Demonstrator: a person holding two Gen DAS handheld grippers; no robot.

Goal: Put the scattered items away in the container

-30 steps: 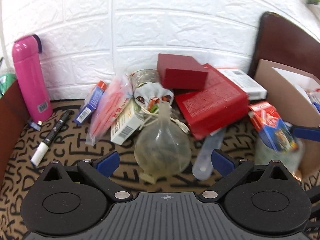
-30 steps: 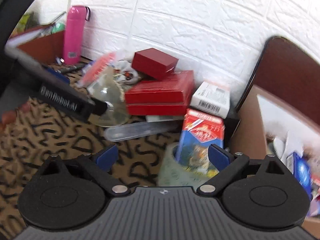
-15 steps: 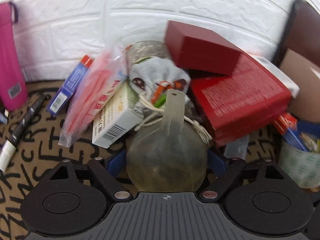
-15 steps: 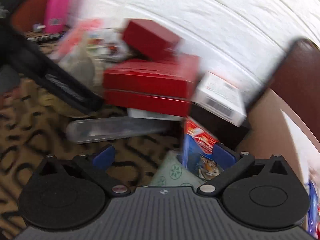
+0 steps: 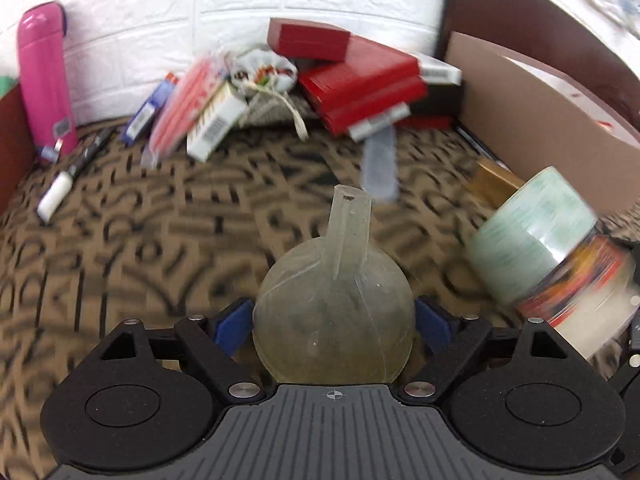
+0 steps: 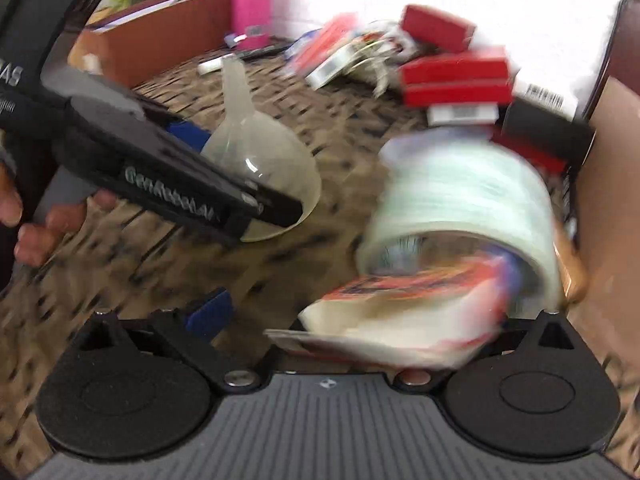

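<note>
My left gripper [image 5: 334,322] is shut on a clear plastic funnel [image 5: 336,312], spout pointing forward, lifted above the patterned cloth; the funnel also shows in the right wrist view [image 6: 260,148]. My right gripper [image 6: 360,320] holds a small orange-and-white carton [image 6: 404,312] with a pale green tape roll [image 6: 464,208] around it; both are blurred. The tape roll also shows at the right of the left wrist view [image 5: 536,232]. The cardboard box container [image 5: 540,112] stands at the right.
Against the white brick wall lies a pile: red boxes [image 5: 360,76], a white barcode box [image 5: 216,124], a red packet [image 5: 184,108], a drawstring pouch [image 5: 264,76]. A pink bottle [image 5: 44,76] and a marker [image 5: 76,168] lie at the left.
My left gripper closed on the funnel and pulled it back from the pile. My right gripper took the carton with the tape roll and lifted it, moving fast.
</note>
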